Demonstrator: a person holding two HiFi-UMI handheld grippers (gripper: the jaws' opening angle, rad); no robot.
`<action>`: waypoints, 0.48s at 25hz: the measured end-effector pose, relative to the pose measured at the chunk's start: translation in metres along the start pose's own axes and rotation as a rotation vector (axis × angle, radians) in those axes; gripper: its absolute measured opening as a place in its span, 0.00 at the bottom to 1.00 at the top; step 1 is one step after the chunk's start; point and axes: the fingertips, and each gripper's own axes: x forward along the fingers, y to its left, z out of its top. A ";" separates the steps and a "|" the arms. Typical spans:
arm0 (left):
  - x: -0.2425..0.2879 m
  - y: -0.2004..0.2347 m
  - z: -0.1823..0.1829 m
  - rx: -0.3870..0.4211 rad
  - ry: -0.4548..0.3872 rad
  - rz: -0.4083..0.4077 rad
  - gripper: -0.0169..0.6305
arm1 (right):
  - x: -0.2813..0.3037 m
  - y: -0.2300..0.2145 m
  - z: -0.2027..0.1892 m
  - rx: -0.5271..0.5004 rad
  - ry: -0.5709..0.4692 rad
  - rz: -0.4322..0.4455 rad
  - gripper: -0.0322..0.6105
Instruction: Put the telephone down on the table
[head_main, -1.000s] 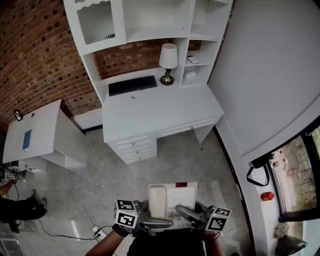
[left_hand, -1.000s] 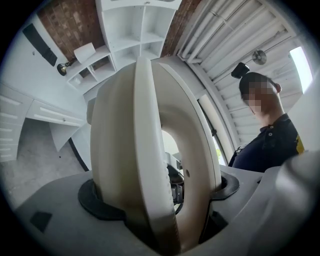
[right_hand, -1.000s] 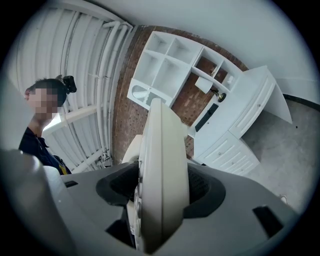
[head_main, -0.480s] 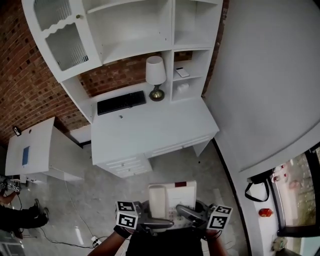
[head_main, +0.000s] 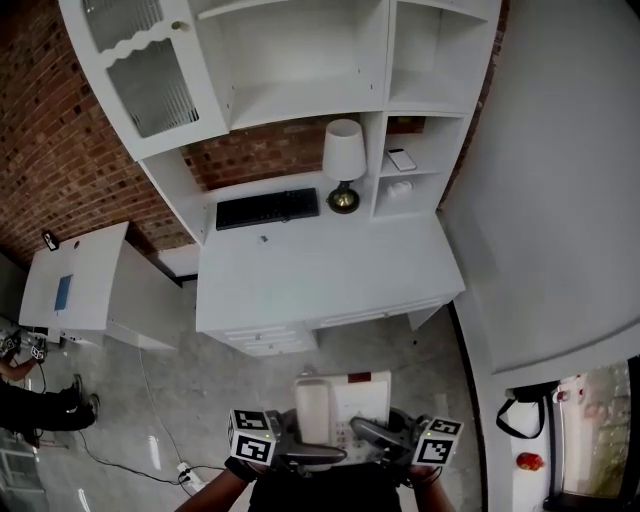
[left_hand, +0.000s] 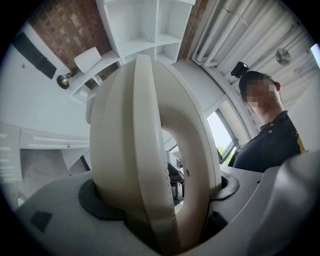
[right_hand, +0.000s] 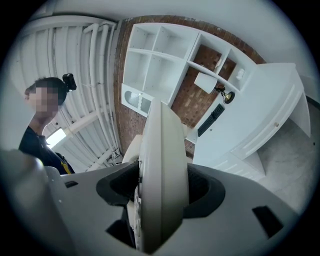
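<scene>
Ahead of you stands the white table (head_main: 320, 270), its top bare across the front. You hold the telephone (head_main: 350, 392) in the air over the grey floor (head_main: 200, 380), well short of that table: a cream-white desk set with a flat, boxy body. Your left gripper (head_main: 305, 452) clamps its handset side and your right gripper (head_main: 375, 432) clamps the opposite edge. The handset (head_main: 313, 408) lies along the left, the keypad (head_main: 352, 420) beside it

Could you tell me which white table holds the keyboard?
The large desk under the shelves, keyboard beside the lamp; the smaller table at left has none.
</scene>
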 end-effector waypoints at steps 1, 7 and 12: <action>-0.002 0.007 0.005 0.005 -0.002 0.000 0.77 | 0.006 -0.006 0.003 0.004 0.002 0.002 0.43; -0.011 0.042 0.037 0.008 -0.003 -0.031 0.77 | 0.037 -0.031 0.030 -0.006 -0.011 -0.018 0.43; -0.006 0.073 0.091 0.027 0.006 -0.086 0.77 | 0.060 -0.054 0.081 -0.022 -0.052 -0.062 0.43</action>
